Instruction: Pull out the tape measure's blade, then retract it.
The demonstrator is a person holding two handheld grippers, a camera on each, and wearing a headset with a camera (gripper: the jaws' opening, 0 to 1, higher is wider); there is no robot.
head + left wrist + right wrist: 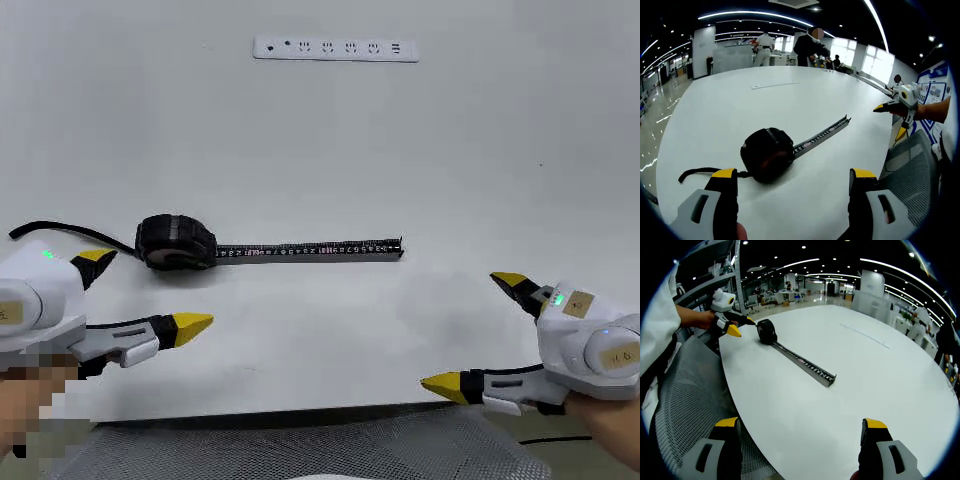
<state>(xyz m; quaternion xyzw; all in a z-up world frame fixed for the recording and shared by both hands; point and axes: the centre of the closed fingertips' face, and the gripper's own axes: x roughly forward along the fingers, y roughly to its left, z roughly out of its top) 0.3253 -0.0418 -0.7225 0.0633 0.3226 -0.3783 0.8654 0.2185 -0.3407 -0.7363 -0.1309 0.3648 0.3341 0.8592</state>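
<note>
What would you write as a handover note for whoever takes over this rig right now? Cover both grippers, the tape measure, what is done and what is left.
Left gripper: jaws open, empty, just short of the tape measure's case, not touching it.
Right gripper: jaws open, empty, near the table's front edge, well clear of the blade's hooked end.
Tape measure: the case lies on the white table, with the blade drawn out flat toward the right gripper's side.
Done: blade pulled out.
Left: retract the blade into the case.
</note>
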